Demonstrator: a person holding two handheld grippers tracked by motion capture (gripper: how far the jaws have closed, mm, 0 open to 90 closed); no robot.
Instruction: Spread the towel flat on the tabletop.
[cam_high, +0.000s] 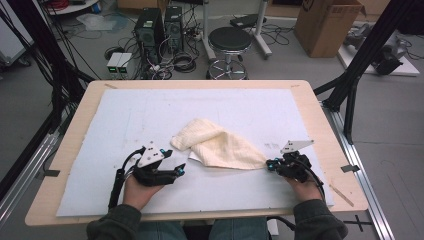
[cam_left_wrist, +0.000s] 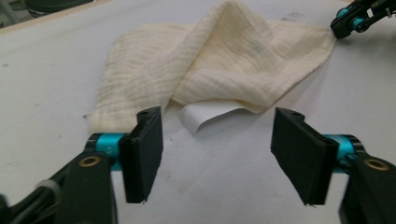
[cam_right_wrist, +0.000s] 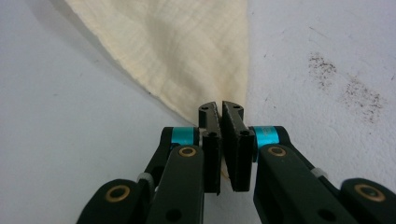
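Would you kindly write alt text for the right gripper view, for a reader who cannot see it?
The right gripper, its two black jaws shut, pinches the pointed corner of a cream cloth that fans out away from it over a white table cover. Dark specks mark the cover at the right.

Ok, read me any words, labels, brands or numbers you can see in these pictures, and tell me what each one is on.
No text can be read.
Cardboard box: a dark printed mark near its top edge, too small to read.
Cream cloth, white label under its edge, and table: no writing visible.
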